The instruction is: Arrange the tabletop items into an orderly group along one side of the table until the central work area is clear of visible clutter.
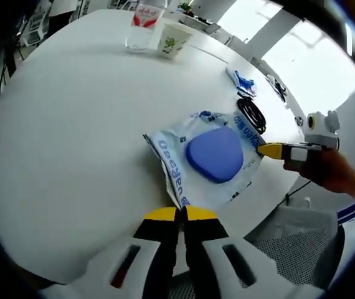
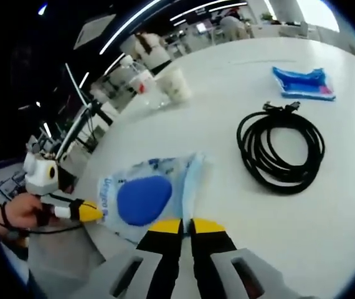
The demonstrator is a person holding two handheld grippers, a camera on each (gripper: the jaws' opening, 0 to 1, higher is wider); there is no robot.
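Yellow-tipped jaws of the left gripper (image 1: 182, 215) are pressed together on one edge of the wet-wipe pack (image 1: 208, 159), and the right gripper (image 2: 186, 225) looks clamped the same way on the opposite edge. My guess is they're holding it from both ends to carry it flat over to a side. Pack is near the table (image 1: 71, 143) edge; black cable (image 2: 281, 149), blue packet (image 2: 305, 82), cup (image 1: 172, 41) and bottle (image 1: 143, 25) are scattered well apart. Printing on the pack is too blurry to read.
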